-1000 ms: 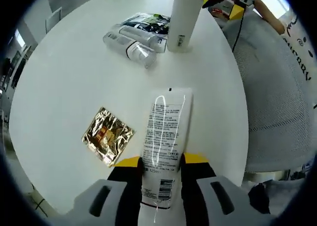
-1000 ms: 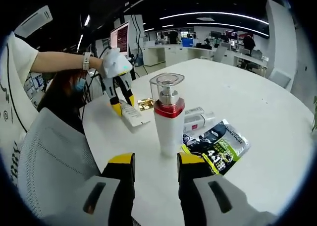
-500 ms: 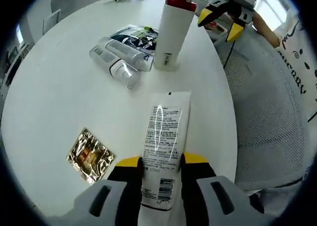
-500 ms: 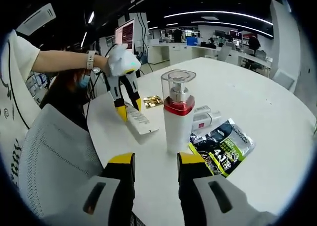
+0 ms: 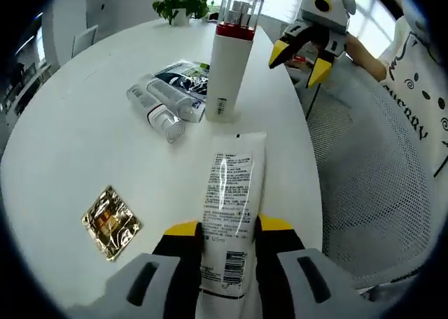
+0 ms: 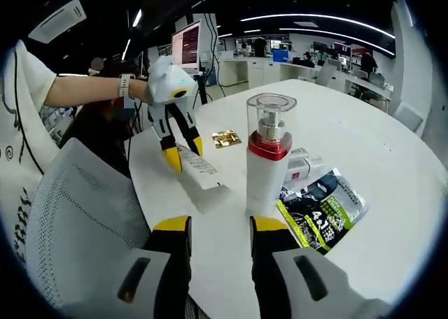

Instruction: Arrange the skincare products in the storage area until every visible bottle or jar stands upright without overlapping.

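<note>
The left tongs [image 5: 224, 229] are closed on the capped end of a white tube [image 5: 230, 206]. The tube's long axis runs straight forward along the jaws, its flat crimped end pointing toward the pump bottle [image 5: 227, 57]. In the right gripper view the tube [image 6: 197, 168] slants down from the left tongs [image 6: 180, 157], with its far end at or near the worktop [image 6: 364, 151]; contact cannot be confirmed. The right tongs [image 6: 220, 229] stand apart with nothing between them, facing the pump bottle [image 6: 267, 154], which stands upright just beyond them. Beside that bottle two clear small bottles [image 5: 162, 103] lie on their sides, touching a dark sachet [image 5: 182, 78]; a gold foil packet [image 5: 110, 222] lies well apart. To stand the tube upright, the left tongs would likely have to rotate its axis toward vertical.
</note>
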A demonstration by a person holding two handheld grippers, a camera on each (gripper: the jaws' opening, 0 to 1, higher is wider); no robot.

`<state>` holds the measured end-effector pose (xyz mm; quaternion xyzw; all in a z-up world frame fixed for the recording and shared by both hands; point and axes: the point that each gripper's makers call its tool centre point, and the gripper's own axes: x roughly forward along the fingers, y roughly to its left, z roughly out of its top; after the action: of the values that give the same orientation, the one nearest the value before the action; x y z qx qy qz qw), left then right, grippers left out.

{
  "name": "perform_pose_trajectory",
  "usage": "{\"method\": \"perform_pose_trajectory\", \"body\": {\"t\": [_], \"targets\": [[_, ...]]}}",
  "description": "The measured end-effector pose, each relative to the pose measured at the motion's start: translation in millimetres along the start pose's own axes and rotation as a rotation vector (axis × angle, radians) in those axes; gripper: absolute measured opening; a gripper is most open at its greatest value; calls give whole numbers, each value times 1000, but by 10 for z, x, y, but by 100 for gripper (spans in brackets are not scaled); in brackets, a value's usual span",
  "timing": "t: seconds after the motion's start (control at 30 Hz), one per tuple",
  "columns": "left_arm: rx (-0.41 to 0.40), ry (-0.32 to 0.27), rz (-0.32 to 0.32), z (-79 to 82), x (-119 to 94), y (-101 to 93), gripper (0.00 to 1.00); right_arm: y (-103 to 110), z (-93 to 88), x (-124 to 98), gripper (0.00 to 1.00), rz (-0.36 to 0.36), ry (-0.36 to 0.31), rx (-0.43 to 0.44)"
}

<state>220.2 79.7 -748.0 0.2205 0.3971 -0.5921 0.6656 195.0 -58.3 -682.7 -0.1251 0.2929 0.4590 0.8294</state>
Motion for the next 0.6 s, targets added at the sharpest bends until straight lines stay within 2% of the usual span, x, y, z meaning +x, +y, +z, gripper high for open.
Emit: {"method": "perform_pose_trajectory", "body": {"t": [0.37,0.53,0.6], "targets": [[21,-168,-15,234,-57,-162,24,54,19,42,32,18,7,-38],[4,-271,-27,369,-65,-253,24,97,58,69,31,29,3,-61],[17,-284,-23,376,-61,-273,24,111,73,91,30,32,-2,-86]]}}
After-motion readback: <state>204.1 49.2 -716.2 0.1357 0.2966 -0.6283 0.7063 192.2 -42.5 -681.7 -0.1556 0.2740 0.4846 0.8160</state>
